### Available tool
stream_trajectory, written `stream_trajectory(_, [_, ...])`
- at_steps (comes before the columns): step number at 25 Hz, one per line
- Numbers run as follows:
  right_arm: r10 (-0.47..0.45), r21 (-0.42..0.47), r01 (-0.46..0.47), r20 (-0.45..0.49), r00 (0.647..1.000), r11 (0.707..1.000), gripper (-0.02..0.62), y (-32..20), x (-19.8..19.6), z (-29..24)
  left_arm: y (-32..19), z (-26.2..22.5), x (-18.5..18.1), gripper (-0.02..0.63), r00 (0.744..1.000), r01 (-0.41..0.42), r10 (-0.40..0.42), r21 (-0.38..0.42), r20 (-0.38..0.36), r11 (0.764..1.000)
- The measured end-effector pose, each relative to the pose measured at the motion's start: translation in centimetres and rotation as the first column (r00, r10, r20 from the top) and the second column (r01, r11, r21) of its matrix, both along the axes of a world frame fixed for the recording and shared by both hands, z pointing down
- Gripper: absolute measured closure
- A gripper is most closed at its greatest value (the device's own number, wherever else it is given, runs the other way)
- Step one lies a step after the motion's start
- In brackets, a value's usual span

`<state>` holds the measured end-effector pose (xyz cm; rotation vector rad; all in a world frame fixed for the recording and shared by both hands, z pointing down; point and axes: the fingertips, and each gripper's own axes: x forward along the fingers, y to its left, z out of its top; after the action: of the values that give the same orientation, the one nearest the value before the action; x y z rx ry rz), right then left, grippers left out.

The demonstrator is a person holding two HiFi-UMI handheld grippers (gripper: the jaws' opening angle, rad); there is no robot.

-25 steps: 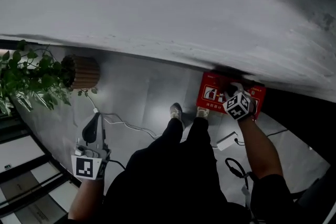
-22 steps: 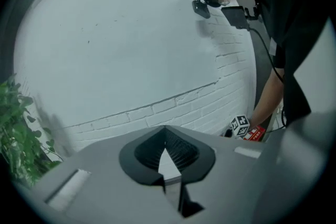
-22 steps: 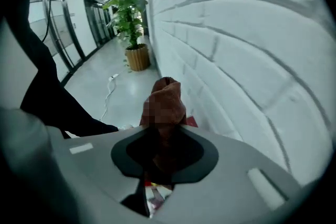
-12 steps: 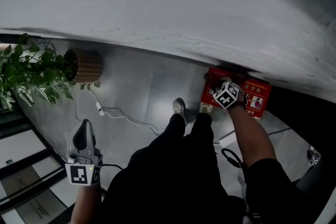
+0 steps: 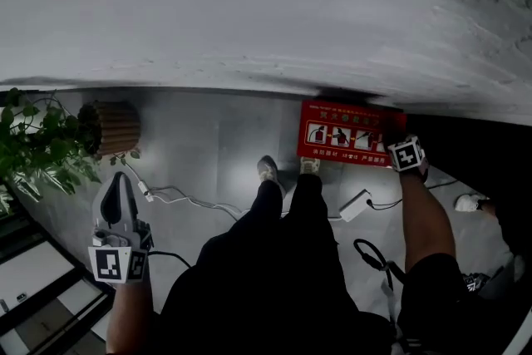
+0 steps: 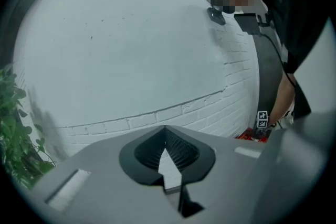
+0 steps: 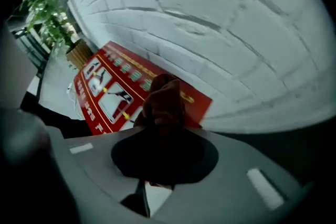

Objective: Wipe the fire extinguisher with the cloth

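The red fire extinguisher box (image 5: 349,134) stands on the floor against the white brick wall, its lid printed with instruction pictures. My right gripper (image 5: 407,155) points down at the box's right end, shut on a bunched brown-red cloth (image 7: 163,105). In the right gripper view the cloth hangs from the jaws over the box (image 7: 107,94); whether it touches the lid is hidden. My left gripper (image 5: 117,199) is held far to the left, away from the box. Its jaws meet at the tip with nothing between them (image 6: 165,129).
The white brick wall (image 5: 249,12) fills the far side. A green plant (image 5: 37,145) in a wicker pot (image 5: 112,127) stands at the left. A white cable (image 5: 191,199), a white adapter (image 5: 355,205) and a black cable (image 5: 374,258) lie round the person's shoes (image 5: 268,170).
My right gripper with the cloth has slid from the box's left-middle to its right end. The left gripper has shifted a little.
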<state>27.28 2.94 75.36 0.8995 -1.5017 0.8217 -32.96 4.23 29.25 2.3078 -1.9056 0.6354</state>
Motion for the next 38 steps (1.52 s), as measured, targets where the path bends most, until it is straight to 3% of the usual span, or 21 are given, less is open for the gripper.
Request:
stream_trajectory(3, [0.154,-0.058,-0.152,0.03,0.988,0.987,0.523,1.9,2.5,-0.5,0.1,0.1,-0.2,0.606,1.0,-0.01,0.01,0.008,0.004,1.0])
stream_trajectory(5, [0.124,-0.021,-0.124,0.033,0.992,0.992,0.523,1.7,2.0,-1.1,1.0,0.2,-1.2,0.606,1.0,0.002,-0.002,0.002,0.026,1.0])
stream_trajectory(7, [-0.048,0.072,0.048,0.001,0.999,0.996,0.523,0.0,-1.2,-2.0,1.7,0.0,-2.2,0.606,0.999,0.03,-0.03,0.004,0.025,1.0])
stream_trajectory(8, [-0.163,0.13,0.163,-0.01,0.987,0.978,0.523,-1.2,-4.1,-2.3,2.0,0.0,-2.7,0.606,0.999,0.048,-0.048,0.005,0.021,0.999])
stream_trajectory(11, [-0.44,0.239,0.415,0.064,0.896,0.878,0.523,-3.1,-16.5,-2.5,2.7,-0.1,-3.6,0.606,0.995,0.095,-0.095,0.006,0.012,0.995])
stream_trajectory(13, [-0.536,0.262,0.488,0.159,0.829,0.833,0.522,-3.1,-25.2,-3.1,3.1,-0.1,-3.6,0.606,0.994,0.108,-0.108,0.003,0.015,0.994])
stream_trajectory(15, [-0.588,0.235,0.543,0.215,0.779,0.806,0.522,-2.5,-31.2,-2.4,3.6,-0.2,-3.3,0.606,0.994,0.111,-0.11,-0.003,0.026,0.994])
stream_trajectory(18, [-0.624,0.116,0.615,0.218,0.751,0.78,0.522,-0.4,-33.5,0.6,4.3,-0.6,-3.2,0.606,0.992,0.121,-0.12,-0.017,0.041,0.993])
stream_trajectory(21, [-0.603,0.108,0.595,0.221,0.767,0.796,0.522,-0.1,-31.6,1.2,5.0,-0.7,-3.7,0.606,0.99,0.136,-0.135,-0.019,0.051,0.991])
stream_trajectory(24, [-0.528,0.135,0.51,0.213,0.822,0.849,0.523,-0.5,-27.1,0.6,5.0,-0.3,-3.7,0.606,0.988,0.149,-0.148,-0.018,0.036,0.989])
stream_trajectory(28, [-0.384,0.112,0.371,0.148,0.911,0.922,0.523,0.6,-16.9,0.0,3.5,0.4,-2.0,0.606,0.995,0.104,-0.104,-0.014,0.006,0.994])
stream_trajectory(32, [-0.155,0.068,0.152,0.052,0.986,0.986,0.523,2.1,-4.6,0.3,1.3,1.1,0.7,0.606,0.999,0.03,-0.031,-0.013,-0.019,0.999])
stream_trajectory(35, [0.037,0.004,-0.037,-0.004,0.999,0.999,0.523,3.2,2.7,0.0,0.7,1.5,1.9,0.606,1.0,-0.005,0.005,-0.013,-0.015,1.0])
stream_trajectory(38, [0.226,-0.088,-0.223,0.027,0.974,0.971,0.518,4.5,5.2,0.1,0.8,1.8,2.0,0.606,1.0,0.004,-0.005,-0.025,-0.02,1.0])
